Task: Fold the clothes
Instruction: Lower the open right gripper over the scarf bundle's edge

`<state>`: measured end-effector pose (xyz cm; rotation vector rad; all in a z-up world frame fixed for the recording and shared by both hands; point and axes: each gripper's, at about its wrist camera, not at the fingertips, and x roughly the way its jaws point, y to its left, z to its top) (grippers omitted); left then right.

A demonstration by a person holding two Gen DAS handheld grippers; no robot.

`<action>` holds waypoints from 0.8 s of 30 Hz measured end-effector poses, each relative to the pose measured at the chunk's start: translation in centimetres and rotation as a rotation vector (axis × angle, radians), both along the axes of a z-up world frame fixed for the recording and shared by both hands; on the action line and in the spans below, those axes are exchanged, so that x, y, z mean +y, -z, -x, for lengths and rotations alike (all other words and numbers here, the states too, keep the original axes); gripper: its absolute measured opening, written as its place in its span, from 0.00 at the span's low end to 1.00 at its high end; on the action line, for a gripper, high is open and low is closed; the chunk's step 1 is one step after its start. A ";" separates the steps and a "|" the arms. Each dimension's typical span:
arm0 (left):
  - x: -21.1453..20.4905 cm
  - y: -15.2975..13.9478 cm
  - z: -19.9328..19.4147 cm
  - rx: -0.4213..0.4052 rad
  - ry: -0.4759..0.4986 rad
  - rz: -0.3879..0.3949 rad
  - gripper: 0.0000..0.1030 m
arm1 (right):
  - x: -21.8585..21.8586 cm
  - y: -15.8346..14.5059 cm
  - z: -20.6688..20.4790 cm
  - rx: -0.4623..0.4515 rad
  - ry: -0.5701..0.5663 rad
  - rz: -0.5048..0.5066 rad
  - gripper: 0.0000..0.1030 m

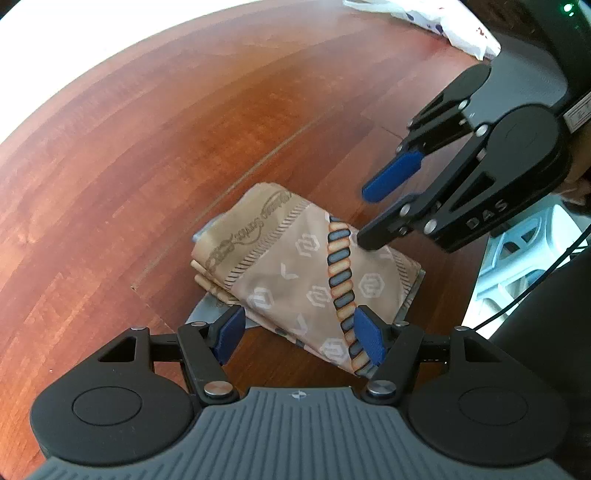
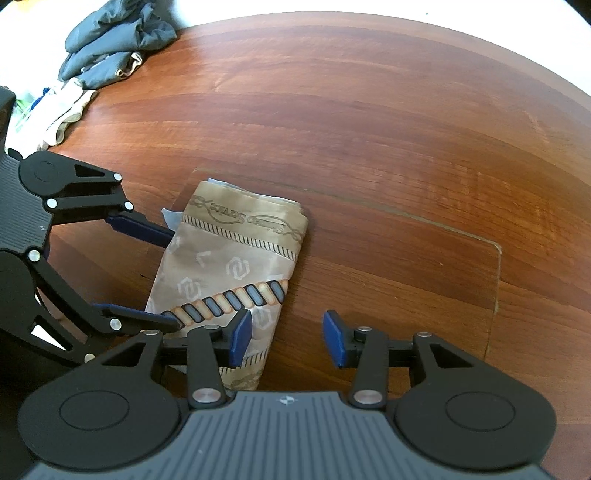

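A tan patterned cloth (image 1: 295,273) with a rope-print band lies folded into a small rectangle on the wooden table (image 1: 166,147); it also shows in the right wrist view (image 2: 229,266). My left gripper (image 1: 301,338) is open, its blue fingers on either side of the cloth's near edge; it shows from the side in the right wrist view (image 2: 168,280). My right gripper (image 2: 288,338) is open, its left finger over the cloth's near corner and its right finger over bare wood. In the left wrist view the right gripper (image 1: 369,214) hovers at the cloth's far right edge.
A pile of grey-blue clothes (image 2: 114,40) and a light garment (image 2: 55,114) lie at the table's far left corner. A white printed bag (image 1: 436,26) lies at the far edge. A white plastic crate (image 1: 524,254) stands beside the table.
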<state>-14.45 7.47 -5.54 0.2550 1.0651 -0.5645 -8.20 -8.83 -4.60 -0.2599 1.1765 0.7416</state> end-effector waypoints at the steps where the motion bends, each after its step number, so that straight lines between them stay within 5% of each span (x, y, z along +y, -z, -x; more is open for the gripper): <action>1: 0.0 -0.4 0.1 -0.011 0.002 0.004 0.66 | 0.1 0.0 -0.1 0.000 -0.001 0.000 0.48; 16: -1.1 -0.5 -0.7 -0.050 0.146 -0.018 0.66 | 0.6 0.4 -0.2 0.012 0.004 0.004 0.48; 24: -0.5 0.8 -0.2 -0.025 0.118 -0.036 0.66 | 1.0 0.8 -0.4 0.031 0.002 -0.004 0.49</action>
